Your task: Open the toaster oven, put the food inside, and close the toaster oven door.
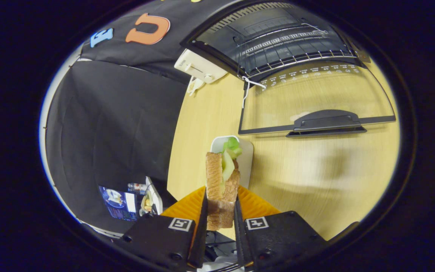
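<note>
Gripper (220, 215) fingers clamp a sandwich (222, 181) from both sides — lettuce poking from its top — above a white plate (246, 158) near the tabletop's (315, 181) left edge. Beyond, toward the far edge, the toaster oven (278, 37) stands open, its glass door (315, 102) folded flat.

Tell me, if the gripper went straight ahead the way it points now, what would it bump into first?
The gripper is shut on the sandwich, which sticks out ahead. Just beyond lies the white plate, though it may sit lower. Further on is the open oven door. Depth is hard to judge.
</note>
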Demonstrator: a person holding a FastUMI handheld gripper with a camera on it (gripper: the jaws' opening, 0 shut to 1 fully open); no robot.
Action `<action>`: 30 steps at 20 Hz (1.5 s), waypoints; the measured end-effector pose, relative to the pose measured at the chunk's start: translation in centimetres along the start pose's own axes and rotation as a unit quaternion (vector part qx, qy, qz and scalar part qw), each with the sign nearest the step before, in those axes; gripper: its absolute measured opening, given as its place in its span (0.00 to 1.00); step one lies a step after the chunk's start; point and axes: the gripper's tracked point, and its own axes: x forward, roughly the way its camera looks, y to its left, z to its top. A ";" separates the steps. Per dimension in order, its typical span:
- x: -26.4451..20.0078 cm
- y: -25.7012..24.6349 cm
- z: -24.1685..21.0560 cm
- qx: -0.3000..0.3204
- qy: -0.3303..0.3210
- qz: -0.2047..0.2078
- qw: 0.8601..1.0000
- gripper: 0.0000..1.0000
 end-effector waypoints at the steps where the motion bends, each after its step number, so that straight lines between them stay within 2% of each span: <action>1: -0.4 0.4 -0.1 -0.006 -0.004 0.004 1.000 0.38; 3: -1.3 1.4 -0.1 -0.016 -0.012 0.023 1.000 0.37; 6: -2.9 3.7 0.9 -0.040 -0.041 0.087 0.995 0.36; 8: -3.8 4.4 1.7 -0.043 -0.066 0.109 0.991 0.36; 14: -5.2 4.5 6.0 -0.036 -0.197 0.128 0.971 0.36; 18: -5.0 2.9 8.0 0.018 -0.235 0.126 0.964 0.36; 22: -5.1 -0.1 10.8 0.094 -0.297 0.104 0.945 0.36; 25: -5.6 -2.3 12.9 0.148 -0.340 0.095 0.924 0.36; 28: -6.7 -4.7 16.4 0.221 -0.409 0.114 0.878 0.36; 29: -6.7 -6.0 17.9 0.249 -0.435 0.113 0.858 0.36; 30: -6.4 -7.2 19.1 0.265 -0.452 0.107 0.845 0.36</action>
